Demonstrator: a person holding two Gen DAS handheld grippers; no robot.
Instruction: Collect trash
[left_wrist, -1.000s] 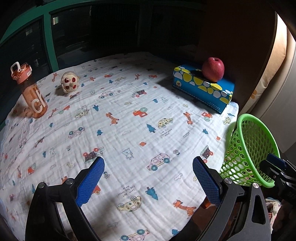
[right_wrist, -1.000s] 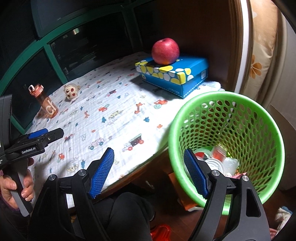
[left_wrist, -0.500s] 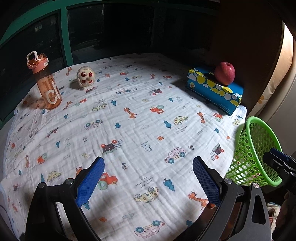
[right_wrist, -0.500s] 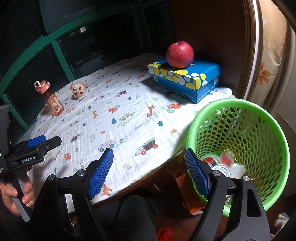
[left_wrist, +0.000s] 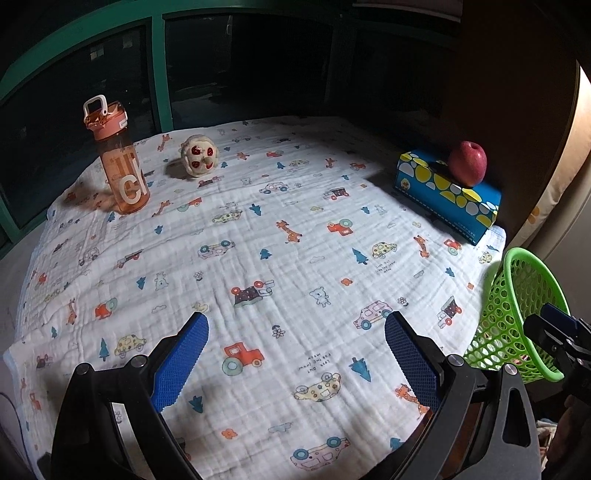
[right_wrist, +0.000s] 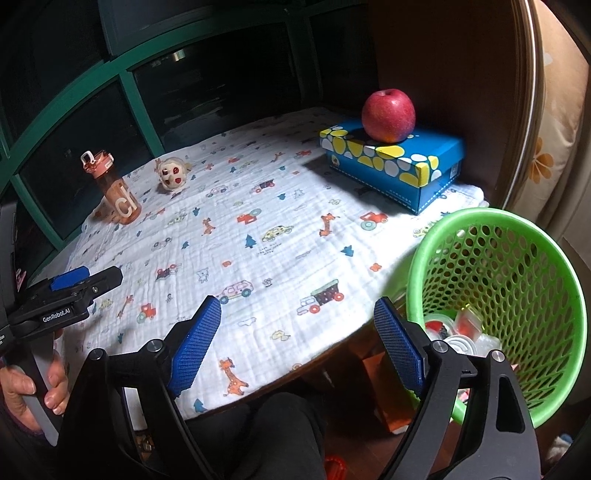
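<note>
Opening wider, the right gripper (right_wrist: 297, 349) has nothing between its blue pads and tilts down over the table edge just left of the green basket (right_wrist: 554, 266). The left gripper (left_wrist: 295, 358) also stands spread and empty above the printed cloth (left_wrist: 295, 240), well left of the basket (left_wrist: 517, 295).

Only the right wrist view looks into the basket, where the trash (right_wrist: 458, 332), clear plastic cups and lids with red bits, lies at the bottom, just right of the right pad. It also shows a hand (right_wrist: 26, 391) gripping the left gripper's handle at the far left, away from the basket. The left wrist view shows only the basket's outer mesh.

Beyond the basket, a red apple (right_wrist: 388, 114) sits on a blue box (right_wrist: 399, 162); across the cloth from it stand an orange bottle (left_wrist: 118, 162) and a small round toy (left_wrist: 199, 157).
</note>
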